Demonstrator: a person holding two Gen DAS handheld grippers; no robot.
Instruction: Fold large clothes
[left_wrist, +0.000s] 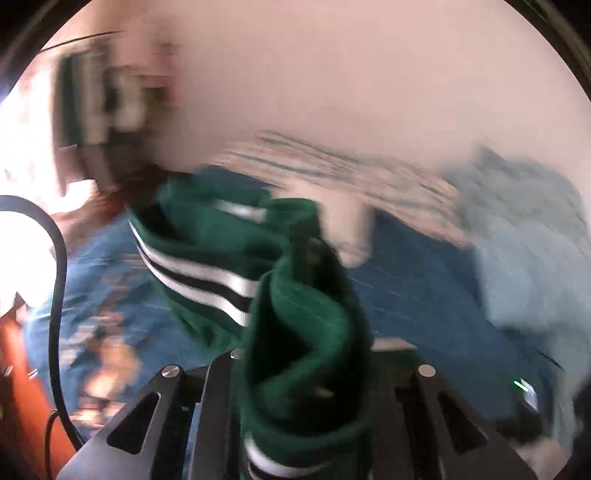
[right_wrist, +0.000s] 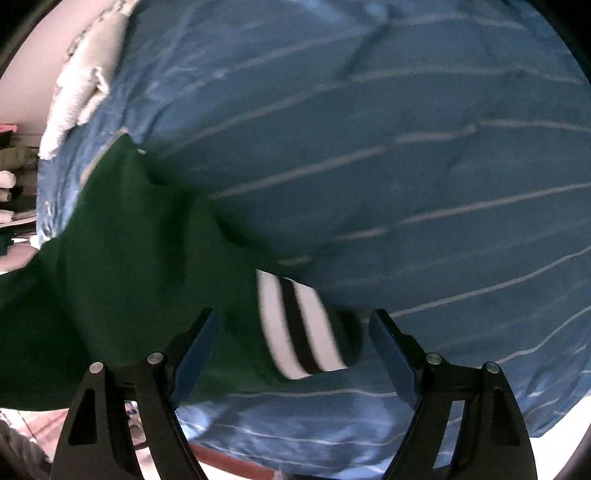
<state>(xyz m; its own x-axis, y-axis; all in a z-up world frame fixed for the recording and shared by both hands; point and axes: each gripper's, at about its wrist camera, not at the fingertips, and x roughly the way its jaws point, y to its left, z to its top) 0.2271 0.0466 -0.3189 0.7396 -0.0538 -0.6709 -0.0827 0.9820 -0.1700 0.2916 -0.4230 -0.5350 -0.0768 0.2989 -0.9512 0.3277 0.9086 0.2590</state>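
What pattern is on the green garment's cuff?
White bands around a black stripe on the cuff, clearest in the right wrist view.

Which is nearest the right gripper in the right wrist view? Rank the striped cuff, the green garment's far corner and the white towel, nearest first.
From the right gripper, whose fingers stand open:
1. Striped cuff, white and black, right between the fingers.
2. Green garment's far corner, up and to the left on the blue striped sheet.
3. White towel, farthest, at the sheet's upper left edge.
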